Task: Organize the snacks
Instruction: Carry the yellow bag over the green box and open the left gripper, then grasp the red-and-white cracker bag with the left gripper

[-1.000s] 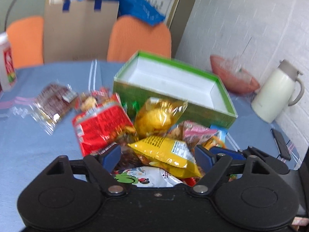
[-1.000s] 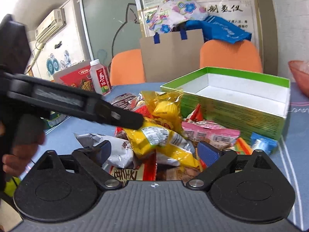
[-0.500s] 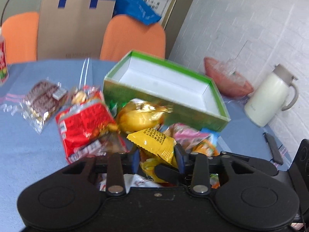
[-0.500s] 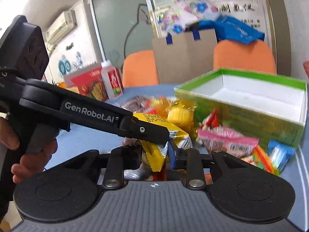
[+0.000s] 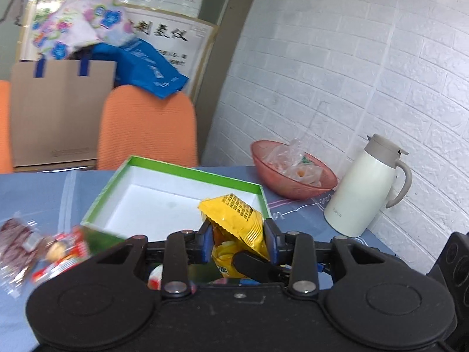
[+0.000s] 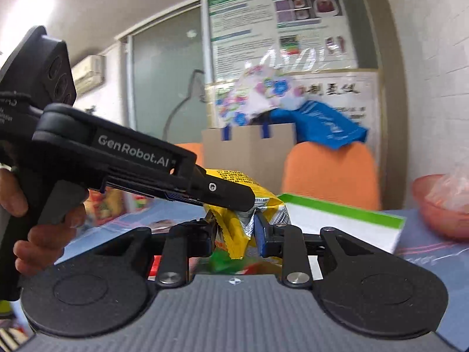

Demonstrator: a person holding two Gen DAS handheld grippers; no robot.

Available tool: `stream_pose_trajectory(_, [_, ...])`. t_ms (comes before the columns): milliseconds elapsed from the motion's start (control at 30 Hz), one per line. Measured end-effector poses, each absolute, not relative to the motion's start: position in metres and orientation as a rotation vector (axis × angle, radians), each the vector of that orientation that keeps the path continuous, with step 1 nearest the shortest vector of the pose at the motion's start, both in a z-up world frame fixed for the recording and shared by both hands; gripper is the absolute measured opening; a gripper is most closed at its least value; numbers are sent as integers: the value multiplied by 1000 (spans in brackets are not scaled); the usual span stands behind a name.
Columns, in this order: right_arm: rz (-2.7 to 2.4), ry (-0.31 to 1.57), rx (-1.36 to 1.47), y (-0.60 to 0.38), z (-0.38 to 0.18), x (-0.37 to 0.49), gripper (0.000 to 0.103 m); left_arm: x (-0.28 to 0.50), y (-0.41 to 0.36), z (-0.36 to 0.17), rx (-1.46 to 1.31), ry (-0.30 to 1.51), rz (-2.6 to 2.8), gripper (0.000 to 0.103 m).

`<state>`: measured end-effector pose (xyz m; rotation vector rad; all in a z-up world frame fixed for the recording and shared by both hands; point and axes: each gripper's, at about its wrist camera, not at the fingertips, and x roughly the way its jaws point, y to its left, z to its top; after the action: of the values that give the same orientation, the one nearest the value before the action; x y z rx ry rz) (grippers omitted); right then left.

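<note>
Yellow snack bag (image 5: 234,223) — crumpled, pinched

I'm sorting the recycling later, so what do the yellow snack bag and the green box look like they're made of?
Yellow snack bag: glossy plastic film, likely foil-lined, judging by its crimped seal and silvery inside. Green box: apparently printed cardboard, with stiff straight walls and a matte white interior.

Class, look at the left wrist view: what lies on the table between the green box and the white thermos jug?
In the left wrist view, the pink bowl holding clear wrappers sits between the green box and the white thermos jug, toward the back, on blue tablecloth.
</note>
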<state>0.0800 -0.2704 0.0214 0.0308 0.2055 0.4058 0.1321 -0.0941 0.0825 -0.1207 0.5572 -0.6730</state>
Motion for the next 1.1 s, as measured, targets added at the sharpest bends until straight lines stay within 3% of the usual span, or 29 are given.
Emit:
stream_pose_trajectory(300, [303, 205, -38, -301, -8, 118, 46, 185, -133, 44, -154, 616, -712, 77])
stream_pose_trajectory(367, [294, 221, -47, -302, -17, 126, 46, 193, -137, 33, -138, 630, -695, 85])
stream_pose_trajectory(400, [288, 229, -65, -300, -23, 130, 47, 195, -138, 28, -124, 642, -676, 96])
stream_pose_trajectory(433, [276, 242, -86, -298, -29, 134, 51, 198, -140, 22, -100, 660, -657, 103])
stream_pose_trajectory(533, [210, 257, -141, -294, -40, 137, 71, 191, -134, 17, -26, 653, -599, 103])
stream_pose_trajectory(567, [199, 245, -139, -295, -37, 131, 88, 186, -129, 19, -26, 645, -592, 103])
stream_pose_trajectory(667, [219, 203, -83, -300, -21, 107, 103, 164, -106, 35, -74, 620, -583, 103])
stream_pose_trajectory(900, [309, 224, 94, -300, -2, 57, 103, 84, -51, 66, -110, 512, -461, 103])
stream_pose_trajectory(1100, [478, 385, 191, -268, -22, 40, 103, 39, -7, 46, -161, 528, -337, 103])
